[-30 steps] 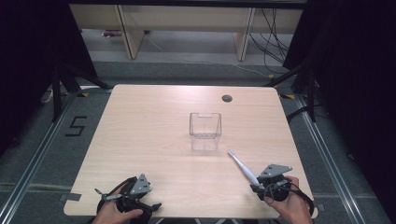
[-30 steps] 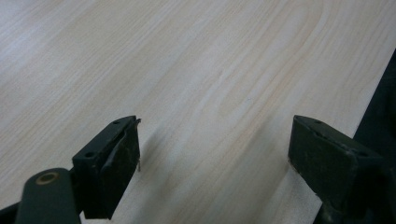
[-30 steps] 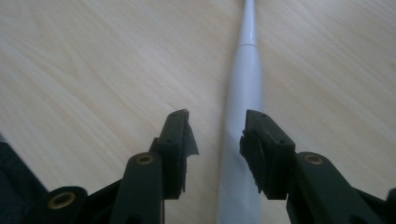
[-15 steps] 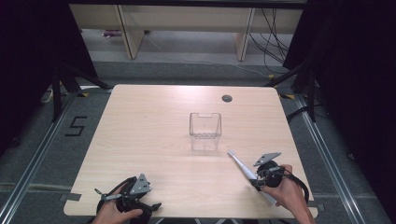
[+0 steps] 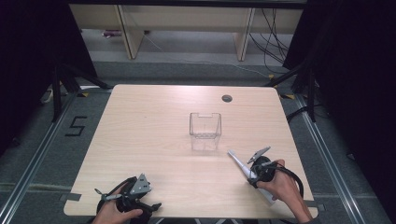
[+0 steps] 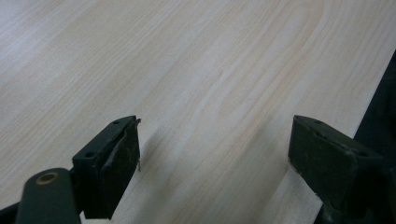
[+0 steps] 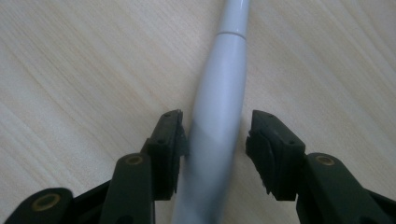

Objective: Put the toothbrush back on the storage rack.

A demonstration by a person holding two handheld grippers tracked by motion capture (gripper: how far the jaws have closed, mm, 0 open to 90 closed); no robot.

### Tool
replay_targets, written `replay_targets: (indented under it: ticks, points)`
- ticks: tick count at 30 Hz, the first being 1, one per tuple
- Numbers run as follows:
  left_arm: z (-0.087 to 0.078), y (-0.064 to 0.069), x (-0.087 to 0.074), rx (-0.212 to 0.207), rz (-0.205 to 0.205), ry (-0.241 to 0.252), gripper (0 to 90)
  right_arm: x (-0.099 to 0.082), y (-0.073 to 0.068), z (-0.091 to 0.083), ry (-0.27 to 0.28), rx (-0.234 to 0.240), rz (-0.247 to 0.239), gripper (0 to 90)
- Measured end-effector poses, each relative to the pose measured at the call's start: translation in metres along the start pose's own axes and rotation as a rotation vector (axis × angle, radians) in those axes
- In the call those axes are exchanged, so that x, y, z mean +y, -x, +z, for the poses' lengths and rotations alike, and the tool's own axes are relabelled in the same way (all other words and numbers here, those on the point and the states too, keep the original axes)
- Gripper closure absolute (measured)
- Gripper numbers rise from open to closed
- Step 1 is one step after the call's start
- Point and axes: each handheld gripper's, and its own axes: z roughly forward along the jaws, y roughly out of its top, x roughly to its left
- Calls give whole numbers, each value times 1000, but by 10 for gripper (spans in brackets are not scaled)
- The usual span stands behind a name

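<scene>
I have my right gripper (image 7: 215,140) straddling the slim pale-grey plastic pen-shaped tool (image 7: 219,107) lying flat on the light wooden table (image 5: 154,140); the jaws, just closing a little, aren't yet clamped on it. My left gripper (image 6: 212,149) rests spread, holding nothing. Next I'd squeeze, lift, and probably head for the clear plastic box (image 5: 204,130) beyond.

A lab-like recording space: a pale wooden table (image 5: 154,140) stands on grey floor between black curtains (image 5: 355,70), with metal floor rails (image 5: 28,172), loose cables (image 5: 275,28) and a taped "5" marking (image 5: 76,127).
</scene>
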Motion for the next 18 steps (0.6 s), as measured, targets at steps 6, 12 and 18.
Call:
replay_targets:
  ticks: [6, 12, 18]
  points:
    - [0, 0, 0, 2, 0, 2, 160, 7, 1, 3, -34, 10, 6, 545]
    - [0, 0, 0, 0, 2, 1, 160, 12, 1, 5, -75, 22, 3, 579]
    - [0, 0, 0, 0, 1, 0, 160, 18, 3, 7, -109, 32, -33, 609]
